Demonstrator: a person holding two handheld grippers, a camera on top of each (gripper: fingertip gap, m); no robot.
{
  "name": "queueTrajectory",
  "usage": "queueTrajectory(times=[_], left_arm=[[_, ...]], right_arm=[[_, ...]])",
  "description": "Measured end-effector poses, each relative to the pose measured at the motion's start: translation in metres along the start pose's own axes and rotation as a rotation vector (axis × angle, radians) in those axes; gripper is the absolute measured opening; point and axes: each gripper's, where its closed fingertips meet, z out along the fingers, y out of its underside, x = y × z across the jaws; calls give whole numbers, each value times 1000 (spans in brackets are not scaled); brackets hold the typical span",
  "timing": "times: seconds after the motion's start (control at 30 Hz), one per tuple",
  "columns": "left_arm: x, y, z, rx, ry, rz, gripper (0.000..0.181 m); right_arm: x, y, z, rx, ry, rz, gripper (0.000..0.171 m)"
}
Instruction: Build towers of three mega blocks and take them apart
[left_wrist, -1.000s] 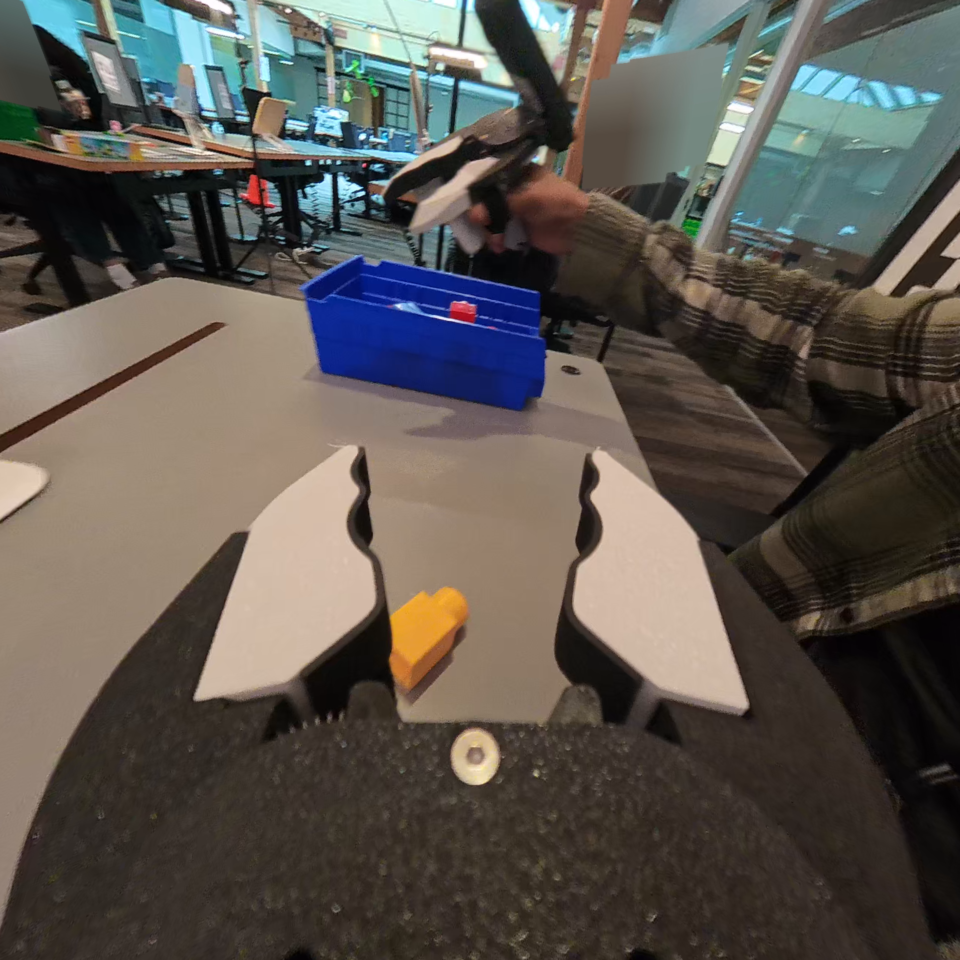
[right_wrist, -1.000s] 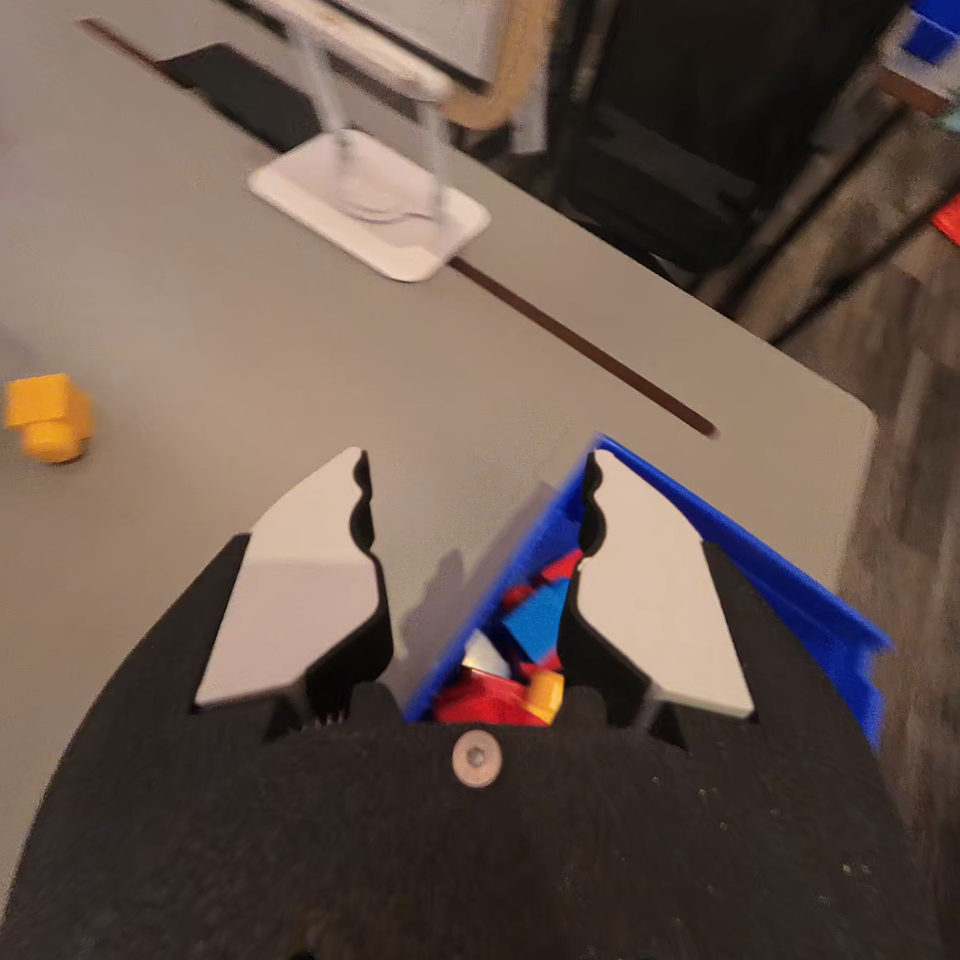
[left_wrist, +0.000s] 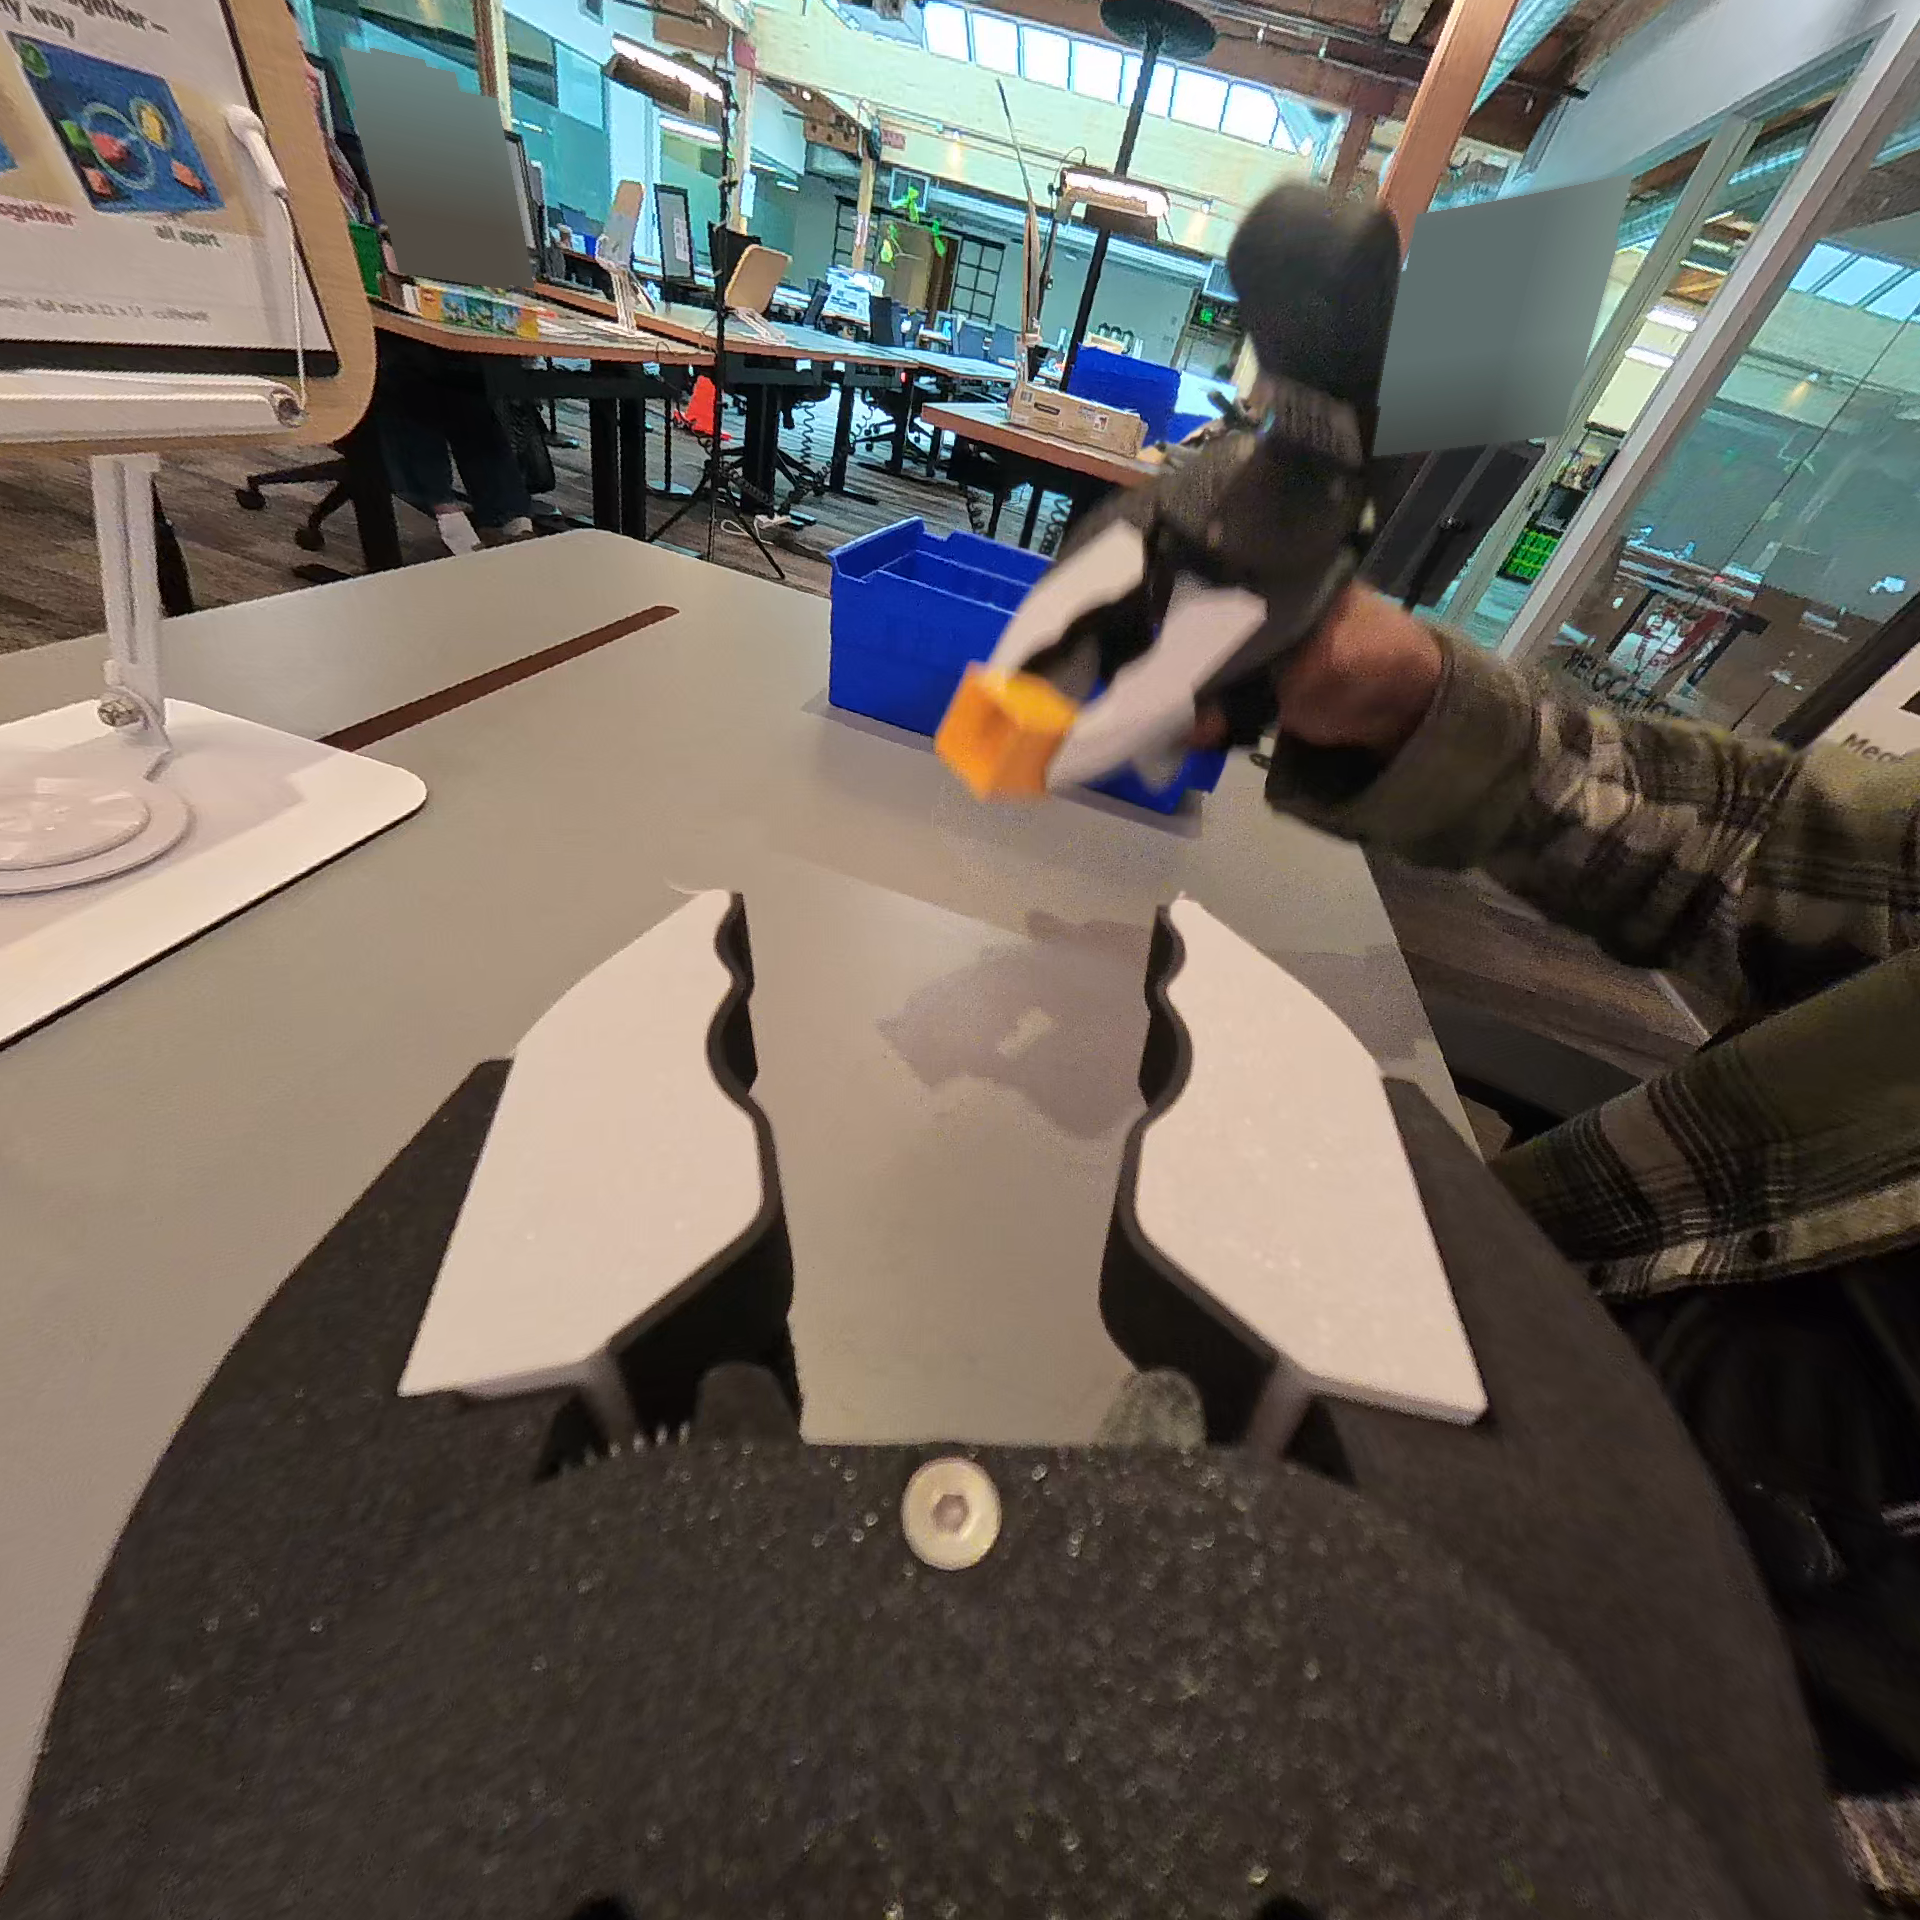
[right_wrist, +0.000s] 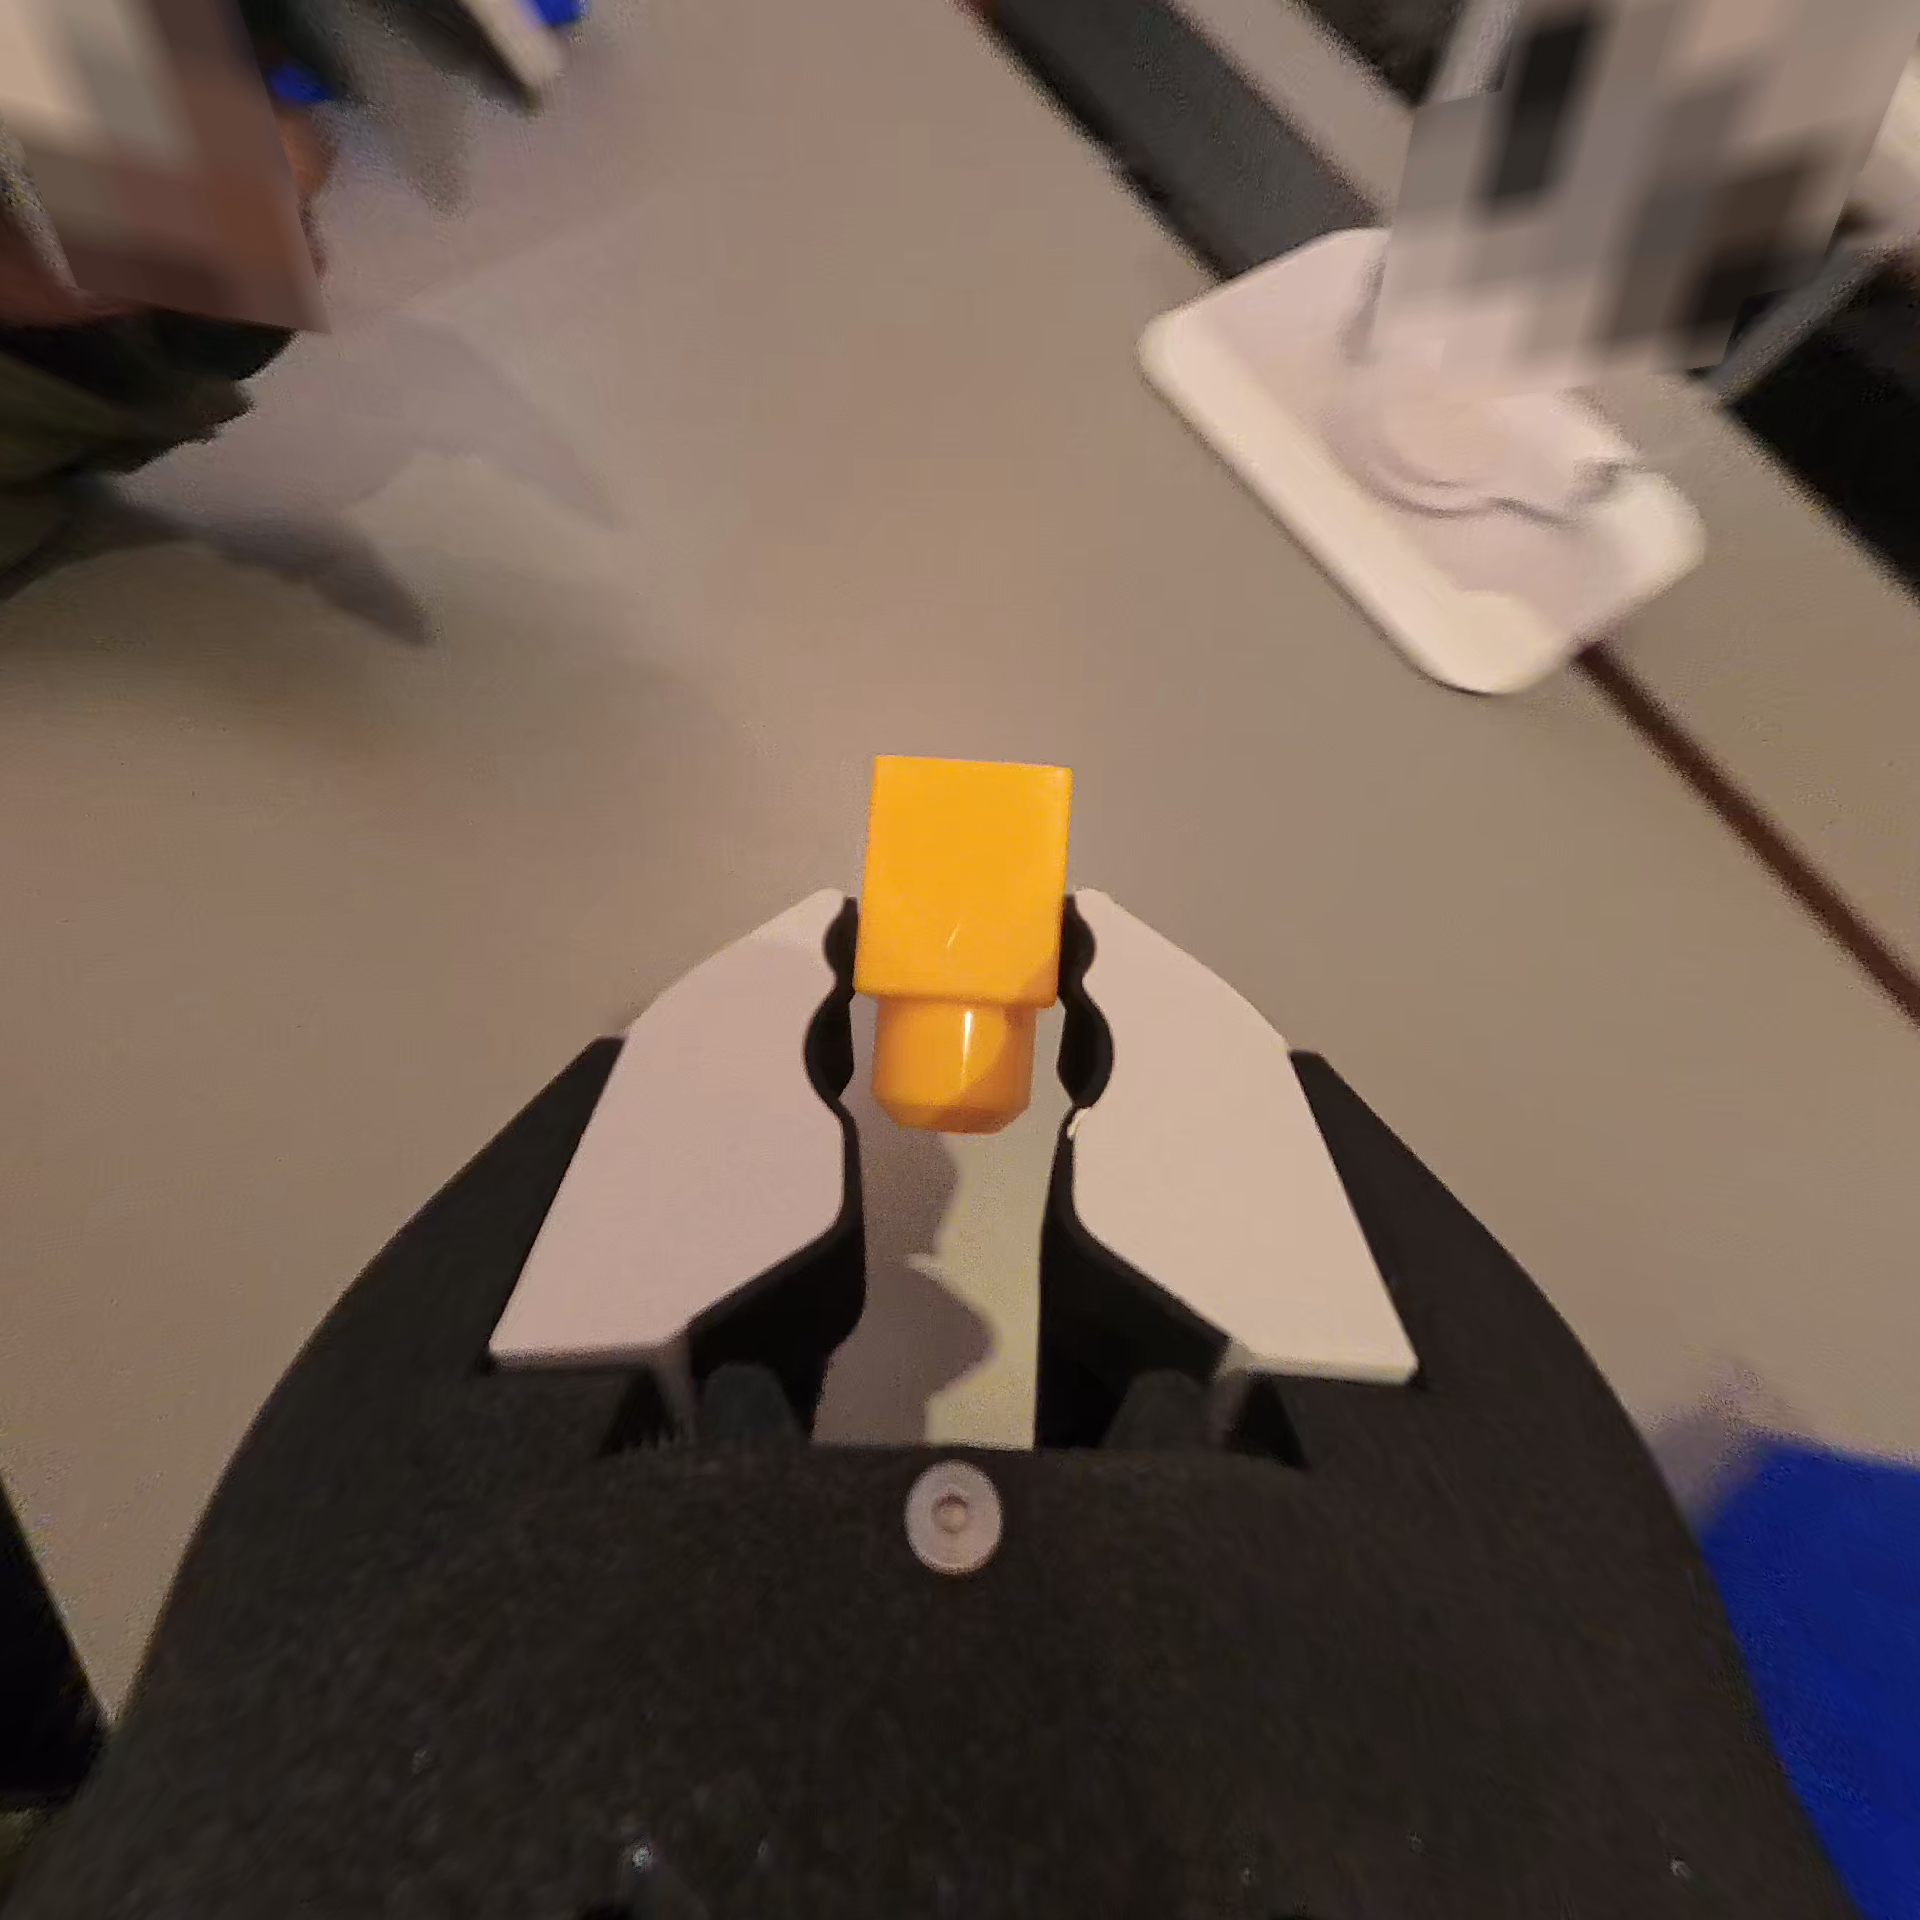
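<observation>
Right gripper (right_wrist: 961, 940) clenched on an orange block (right_wrist: 961, 914), held at frame centre above the grey table (right_wrist: 520, 831), stud end toward the camera. Left gripper (left_wrist: 948, 925) spread wide, nothing between its fingers. Blue bin (left_wrist: 914, 623) seen upper centre; white stand base (left_wrist: 156, 821) at left.

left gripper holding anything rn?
No: the left gripper is open with only bare grey table between its fingers, while the orange mega block sits in the right gripper.
</observation>
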Motion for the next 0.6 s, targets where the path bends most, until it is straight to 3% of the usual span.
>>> queueTrajectory(times=[0.03,0.17,0.3,0.43,0.6], left_arm=[[1,0,1,-4,1,3,72],[6,-2,3,0,10,15,72],[7,0,5,-8,16,13,71],[5,4,7,-23,16,6,71],[2,8,8,-37,15,-3,71]], right_arm=[[27,0,-21,3,59,18,36],[150,31,-105,-37,333,141,36],[246,109,-162,-134,536,333,36],[286,177,-176,-156,609,509,36],[296,229,-164,-236,614,587,36]])
